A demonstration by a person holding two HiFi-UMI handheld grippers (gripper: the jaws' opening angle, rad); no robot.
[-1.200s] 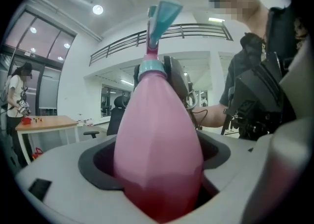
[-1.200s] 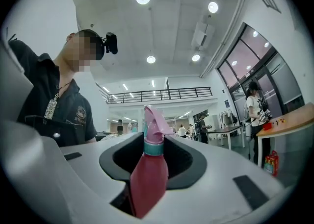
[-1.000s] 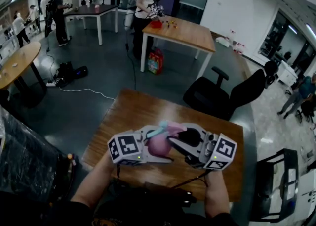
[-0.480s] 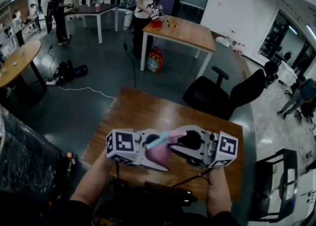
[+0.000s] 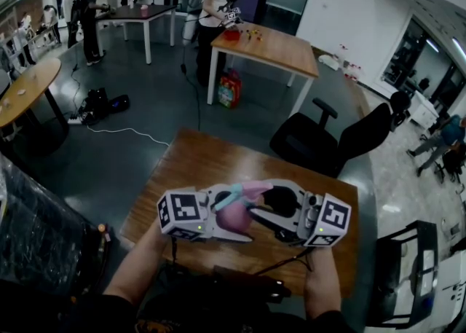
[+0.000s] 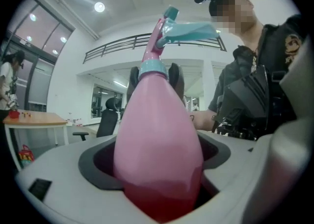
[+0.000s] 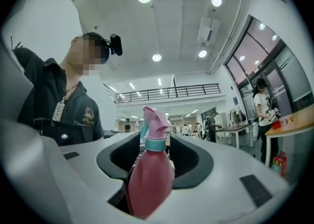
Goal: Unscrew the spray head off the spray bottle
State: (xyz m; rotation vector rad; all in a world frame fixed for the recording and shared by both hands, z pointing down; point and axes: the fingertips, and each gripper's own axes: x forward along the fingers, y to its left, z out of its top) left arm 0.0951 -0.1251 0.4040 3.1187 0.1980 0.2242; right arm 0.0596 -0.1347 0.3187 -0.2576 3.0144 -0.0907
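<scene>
A pink spray bottle (image 5: 234,216) hangs above the wooden table (image 5: 196,164), held between my two grippers. My left gripper (image 5: 222,221) is shut on its wide body (image 6: 159,139), which fills the gap between the jaws. The pink spray head (image 6: 169,27) with its teal trigger sticks out beyond them. My right gripper (image 5: 266,206) comes from the opposite side. Its jaws are opening, and its dark pads (image 7: 128,157) flank the teal collar (image 7: 155,143) with a thin gap on each side. The spray head (image 7: 156,120) sits on the neck.
A black office chair (image 5: 320,138) stands just beyond the table. Farther back is a second wooden table (image 5: 266,47) with people next to it, and a round table (image 5: 25,91) at the left. Cables lie on the floor (image 5: 109,131).
Both grippers and the bottle have barely shifted over the table. The spray head has tipped slightly. The right jaws stand a little wider round the collar than half a second ago.
</scene>
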